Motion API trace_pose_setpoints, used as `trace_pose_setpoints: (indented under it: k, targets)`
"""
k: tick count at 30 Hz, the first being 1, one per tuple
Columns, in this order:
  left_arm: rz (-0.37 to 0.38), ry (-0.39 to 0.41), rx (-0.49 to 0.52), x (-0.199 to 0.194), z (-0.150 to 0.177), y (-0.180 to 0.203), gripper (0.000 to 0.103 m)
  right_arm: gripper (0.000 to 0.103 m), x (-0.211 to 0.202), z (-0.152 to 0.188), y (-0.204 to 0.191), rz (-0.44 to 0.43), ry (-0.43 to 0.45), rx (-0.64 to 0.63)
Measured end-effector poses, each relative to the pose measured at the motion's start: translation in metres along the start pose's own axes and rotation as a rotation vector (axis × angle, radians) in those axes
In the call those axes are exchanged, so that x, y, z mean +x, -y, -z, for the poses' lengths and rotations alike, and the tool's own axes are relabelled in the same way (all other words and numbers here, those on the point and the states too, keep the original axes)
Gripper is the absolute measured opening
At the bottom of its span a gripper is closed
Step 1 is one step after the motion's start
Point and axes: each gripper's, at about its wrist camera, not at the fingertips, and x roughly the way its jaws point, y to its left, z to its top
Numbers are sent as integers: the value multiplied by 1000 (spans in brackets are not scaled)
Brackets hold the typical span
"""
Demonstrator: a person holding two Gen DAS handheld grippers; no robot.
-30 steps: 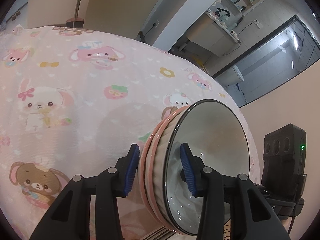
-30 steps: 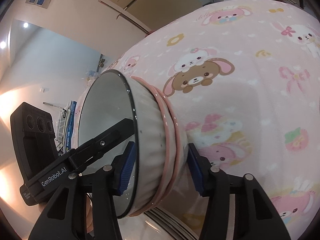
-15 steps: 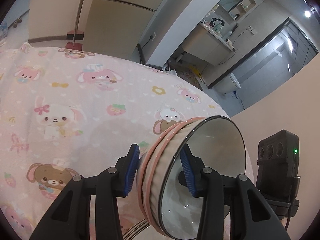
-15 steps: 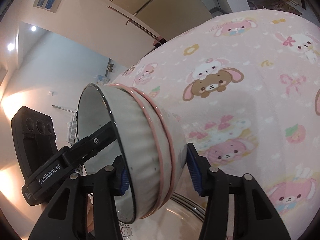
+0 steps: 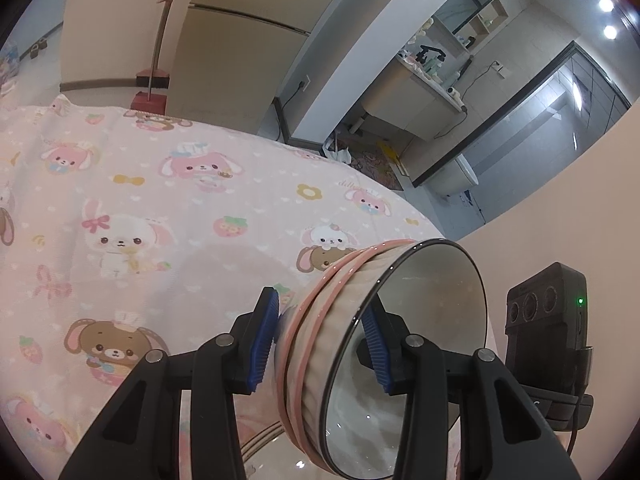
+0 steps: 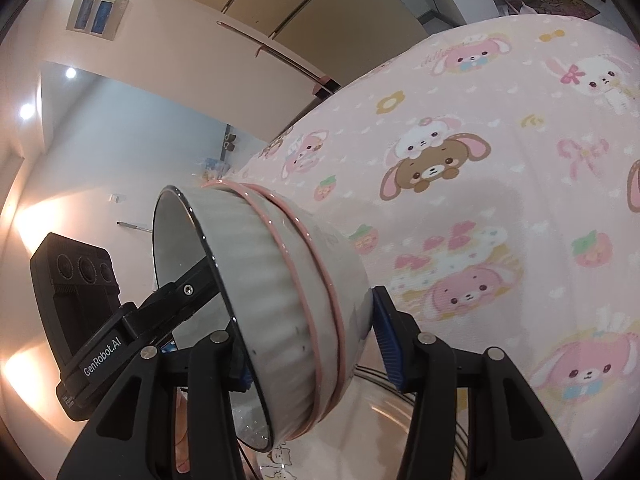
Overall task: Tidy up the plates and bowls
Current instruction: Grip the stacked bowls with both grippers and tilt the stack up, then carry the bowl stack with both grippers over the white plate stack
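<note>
- Both grippers clamp one stack of bowls point(image 5: 360, 344): your left gripper point(image 5: 320, 344) has one blue pad inside the top bowl and one on the stack's outer wall, and your right gripper point(image 6: 316, 344) pinches the opposite side the same way.
- Three nested bowls make up the stack, as far as the rims show: a ribbed grey one with a dark rim sits in two pink-rimmed ones.
- You hold it tipped on its side, clear of the pink cartoon tablecloth point(image 5: 160, 208), its mouth turned toward your right gripper's camera housing point(image 5: 548, 320).
- Beneath the stack, the rim of a glossy dish or plate point(image 6: 420, 408) shows at the bottom edge; what it is cannot be made out.
- Nesting looks finished; what seems left is to set the stack down upright in its place, and no plates can be counted from these views.
- Beyond the table stand pale cupboards and a red dustpan point(image 5: 150, 96).
</note>
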Motion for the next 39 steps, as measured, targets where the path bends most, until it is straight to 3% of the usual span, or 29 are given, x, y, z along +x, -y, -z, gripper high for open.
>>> trace_pose_setpoints:
  k: [10, 19, 39]
  targets:
    - [-28, -39, 51, -15, 17, 16, 44, 48, -8, 9, -6, 6, -12, 1]
    - [-84, -37, 99, -41, 52, 34, 44, 48, -28, 43, -12, -3, -21, -12]
    - [-67, -157, 84, -53, 119, 28, 44, 48, -38, 124, 4, 28, -135, -22]
